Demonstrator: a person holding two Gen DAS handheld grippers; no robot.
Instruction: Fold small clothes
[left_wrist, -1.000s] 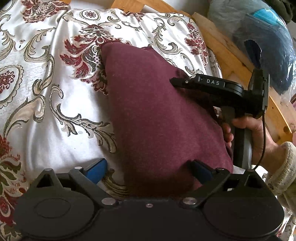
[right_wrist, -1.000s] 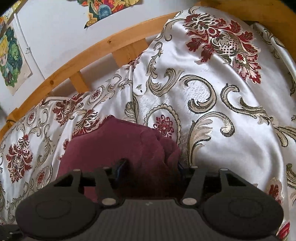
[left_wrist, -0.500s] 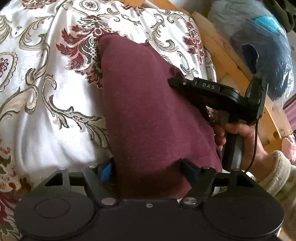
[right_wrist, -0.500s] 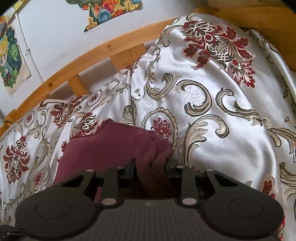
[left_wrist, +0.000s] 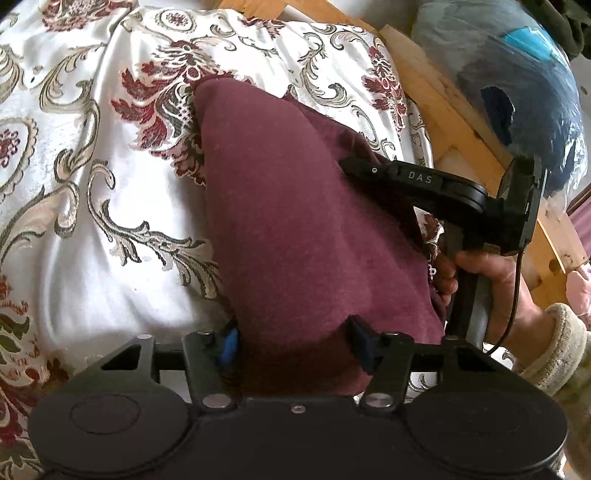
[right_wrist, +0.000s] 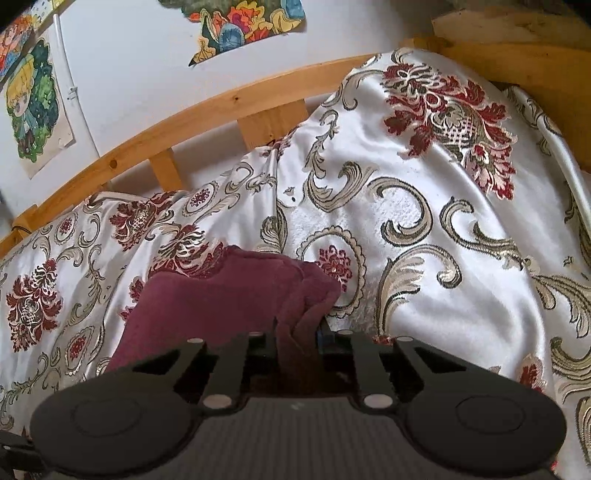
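Observation:
A folded maroon garment (left_wrist: 280, 206) lies on a white bedspread (left_wrist: 92, 206) with red and gold flowers. My left gripper (left_wrist: 295, 341) has its fingers pressed against both sides of the garment's near end. My right gripper (right_wrist: 297, 334) is shut on a bunched fold of the same maroon garment (right_wrist: 229, 295). In the left wrist view the right gripper (left_wrist: 436, 192) comes in from the right, held by a hand, its tip buried in the cloth's right edge.
A wooden bed rail (left_wrist: 461, 122) runs along the right, with a blue plastic-wrapped bundle (left_wrist: 517, 81) beyond it. In the right wrist view a wooden headboard (right_wrist: 207, 114) and a wall with stickers (right_wrist: 33, 99) stand behind the bedspread (right_wrist: 443, 258).
Both grippers' jaws have narrowed onto the maroon garment. The left gripper closed from wide open to gripping the cloth's end; the right one squeezed its fold tighter.

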